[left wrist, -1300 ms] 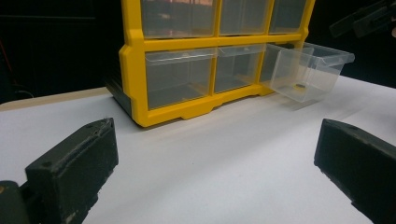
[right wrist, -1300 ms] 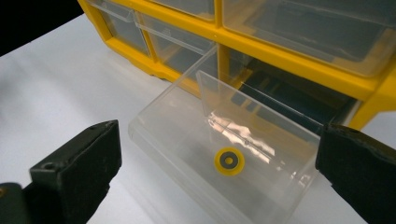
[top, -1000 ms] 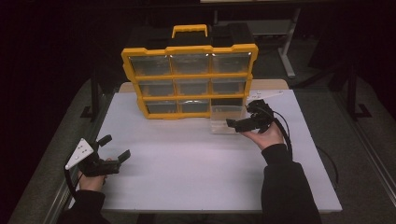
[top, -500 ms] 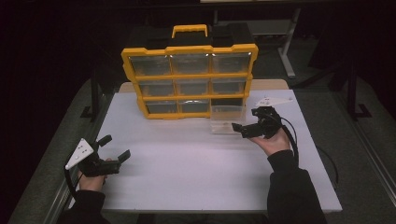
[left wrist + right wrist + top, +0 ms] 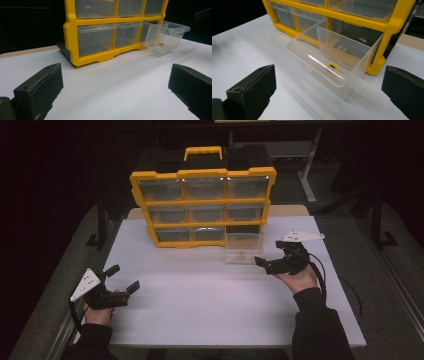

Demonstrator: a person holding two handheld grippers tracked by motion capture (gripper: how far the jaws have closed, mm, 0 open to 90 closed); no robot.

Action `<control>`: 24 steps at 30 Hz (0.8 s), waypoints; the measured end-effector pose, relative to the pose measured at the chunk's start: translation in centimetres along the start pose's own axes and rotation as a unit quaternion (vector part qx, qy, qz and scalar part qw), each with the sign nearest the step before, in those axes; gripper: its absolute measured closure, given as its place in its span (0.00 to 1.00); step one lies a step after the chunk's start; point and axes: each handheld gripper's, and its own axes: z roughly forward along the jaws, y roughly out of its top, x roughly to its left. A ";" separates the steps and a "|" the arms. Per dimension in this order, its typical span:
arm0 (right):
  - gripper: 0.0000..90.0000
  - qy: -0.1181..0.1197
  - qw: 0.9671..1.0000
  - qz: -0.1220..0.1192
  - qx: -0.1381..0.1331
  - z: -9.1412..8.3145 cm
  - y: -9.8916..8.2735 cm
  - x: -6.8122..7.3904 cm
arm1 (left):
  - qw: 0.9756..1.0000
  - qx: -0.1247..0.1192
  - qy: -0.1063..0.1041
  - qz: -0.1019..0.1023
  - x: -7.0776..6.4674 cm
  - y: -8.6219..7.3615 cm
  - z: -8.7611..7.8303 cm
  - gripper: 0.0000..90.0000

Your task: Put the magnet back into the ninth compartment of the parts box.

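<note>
- I see my right gripper (image 5: 267, 265) on the right side of the white table (image 5: 200, 320), just beside the little clear drawer (image 5: 243, 247). Its jaws are wide apart and hold nothing.
- The clear drawer is pulled out of the bottom right hole of the yellow box (image 5: 202, 202) and sits on the table in front of it. Its back end is still close to the hole.
- A small yellow ring (image 5: 332, 66) lies on the drawer floor.
- I think my job now is to deal with this drawer, maybe pick the ring out or push the drawer home. I cannot tell which.
- To do it well, I should come in slowly and straight, keep the jaws level, and not bump the thin front wall, because the drawer looks light and could slide or tip.
- My left gripper (image 5: 122, 292) rests near the left edge of the table, far from the box. Its jaws are open too and empty.
- I can read no words, names or stickers on the box or the drawer.
</note>
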 end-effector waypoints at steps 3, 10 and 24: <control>0.00 0.001 1.000 -0.001 -0.002 -0.1 -0.2 0.1 | 1.000 0.000 0.000 0.000 0.0 0.0 0.0 0.00; 0.00 0.000 1.000 -0.006 0.004 -0.1 -1.0 0.3 | 1.000 0.001 0.000 0.000 0.0 0.0 0.0 0.00; 0.00 -0.002 1.000 -0.012 -0.005 -0.4 -2.9 1.1 | 1.000 0.002 -0.001 0.001 0.0 0.0 0.0 0.00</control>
